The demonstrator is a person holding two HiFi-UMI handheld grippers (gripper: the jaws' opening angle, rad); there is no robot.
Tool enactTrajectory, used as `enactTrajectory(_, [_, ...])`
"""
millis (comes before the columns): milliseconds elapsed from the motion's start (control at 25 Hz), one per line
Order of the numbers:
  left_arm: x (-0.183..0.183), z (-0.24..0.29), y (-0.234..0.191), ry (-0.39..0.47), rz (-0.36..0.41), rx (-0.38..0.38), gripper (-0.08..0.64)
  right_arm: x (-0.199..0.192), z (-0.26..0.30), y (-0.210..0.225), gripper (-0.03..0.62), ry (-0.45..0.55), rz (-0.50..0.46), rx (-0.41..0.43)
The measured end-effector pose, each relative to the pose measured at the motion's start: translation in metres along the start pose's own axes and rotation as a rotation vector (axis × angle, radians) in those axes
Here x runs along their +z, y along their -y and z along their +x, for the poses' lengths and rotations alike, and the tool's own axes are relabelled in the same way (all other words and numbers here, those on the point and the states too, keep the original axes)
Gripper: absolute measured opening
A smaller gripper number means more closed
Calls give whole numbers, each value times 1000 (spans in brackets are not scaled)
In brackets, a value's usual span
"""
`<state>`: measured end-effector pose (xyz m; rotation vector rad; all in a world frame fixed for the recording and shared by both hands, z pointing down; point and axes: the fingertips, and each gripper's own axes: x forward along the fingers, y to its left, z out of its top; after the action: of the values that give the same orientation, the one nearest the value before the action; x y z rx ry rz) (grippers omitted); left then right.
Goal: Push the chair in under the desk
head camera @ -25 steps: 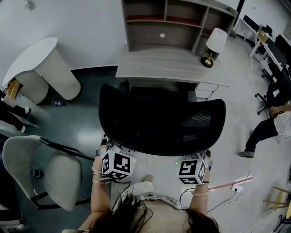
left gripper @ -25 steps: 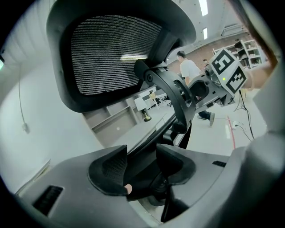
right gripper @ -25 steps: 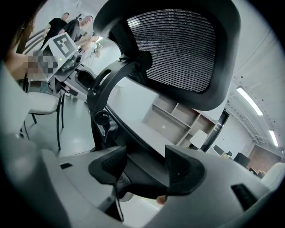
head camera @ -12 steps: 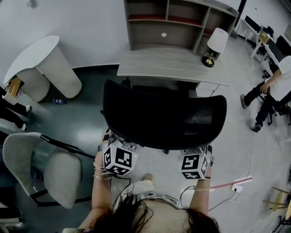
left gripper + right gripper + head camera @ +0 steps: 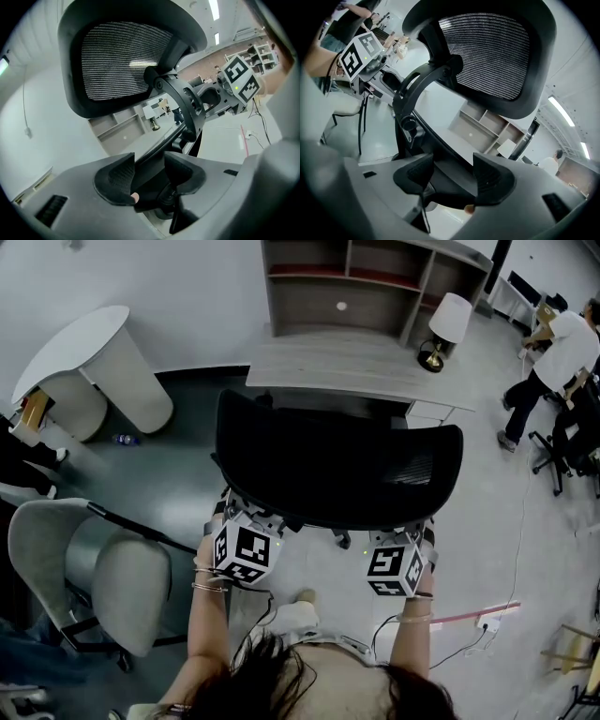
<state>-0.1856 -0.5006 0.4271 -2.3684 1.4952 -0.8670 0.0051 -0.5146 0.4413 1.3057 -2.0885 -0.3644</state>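
Observation:
The black mesh-backed office chair (image 5: pixel 337 465) stands in front of the grey wooden desk (image 5: pixel 356 381), its seat partly under the desk edge. My left gripper (image 5: pixel 258 523) and right gripper (image 5: pixel 398 540) sit at the lower edge of the chair back, one at each side, jaws mostly hidden there. In the left gripper view the left gripper (image 5: pixel 149 180) has a dark chair part filling the gap between its pads, below the mesh back (image 5: pixel 122 61). The right gripper (image 5: pixel 452 176) holds a dark chair part the same way, under the mesh back (image 5: pixel 492 51).
A pale grey chair (image 5: pixel 112 587) stands close at the left, with a white round table (image 5: pixel 89 371) behind it. On the desk are a shelf unit (image 5: pixel 375 287) and a lamp (image 5: pixel 445 324). A person (image 5: pixel 553 362) walks at the far right. A cable and power strip (image 5: pixel 473 620) lie on the floor.
The chair and both grippers have moved forward toward the desk, so more of the seat is under it. The person at the right has walked farther away.

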Motion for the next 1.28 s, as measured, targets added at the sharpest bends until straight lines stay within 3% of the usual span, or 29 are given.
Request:
enactTrajectory(200, [0,-6,3,5,4,12,204,0,-4,0,249,1,-1,-37])
enactTrajectory(480, [-4,-18,4,7,-27,44,204,-1,-12,-3,247,4,49,-11])
enactTrajectory(840, [6,-44,13,38,-117,69,189,-16,-34,-13,247,-19,115,1])
enactTrajectory(1120, [12,-69,30,57,-172,69,169,-21,-59,-16,241,-6,248,30])
enactTrajectory(1280, [11,-82,40,47,-194,78,148,-23,-73,-16,222,9,268,26])
